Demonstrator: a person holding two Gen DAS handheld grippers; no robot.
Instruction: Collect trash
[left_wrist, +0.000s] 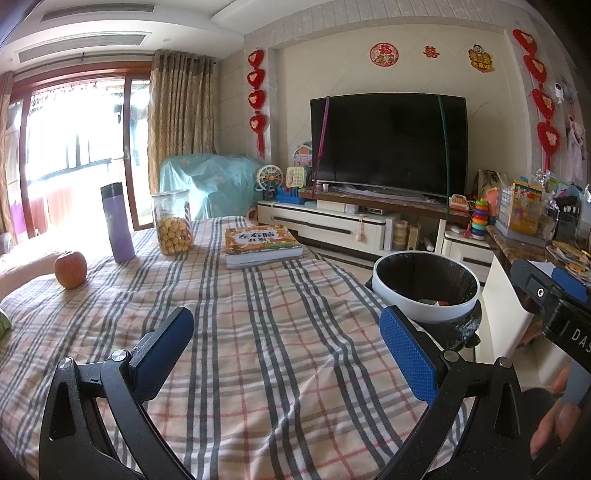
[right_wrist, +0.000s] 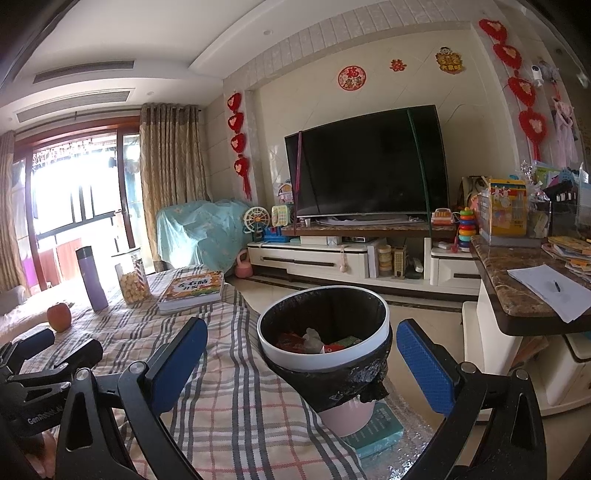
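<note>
- Blue-padded fingers of the right gripper (right_wrist: 301, 365) are sitting nearest the lens in the right wrist view, spread wide, pinching nothing, hovering over the table edge with the bin showing between them.
- Left gripper (left_wrist: 286, 354) is likewise spread wide, holding nothing, hanging over bare cloth; it is also showing at the left edge of the right wrist view (right_wrist: 55, 350).
- Plaid tablecloth (left_wrist: 258, 332) is covering the whole table, grey and pink stripes running away from the camera.
- TV (left_wrist: 388, 142) is standing dark on the cabinet at the far wall.
- Trash bin (right_wrist: 325, 332) is standing upright just off the table's right edge, long axis vertical, mouth pointing up toward the ceiling; white rim, black liner folded over the outside, pink body below. In the left wrist view it is sitting right of the right finger (left_wrist: 424, 288).
- Trash (right_wrist: 314, 341) is lying at the bottom of the bin: crumpled whitish paper plus red and green wrappers, touching each other; their orientation is too jumbled to tell.
- Book (left_wrist: 262, 245) is lying flat at the table's far end, cover up.
- Cookie jar (left_wrist: 171, 221) is standing upright left of the book.
- Purple flask (left_wrist: 118, 223) is standing upright just left of the jar.
- Apple (left_wrist: 70, 269) is resting near the left table edge, apart from the flask.
</note>
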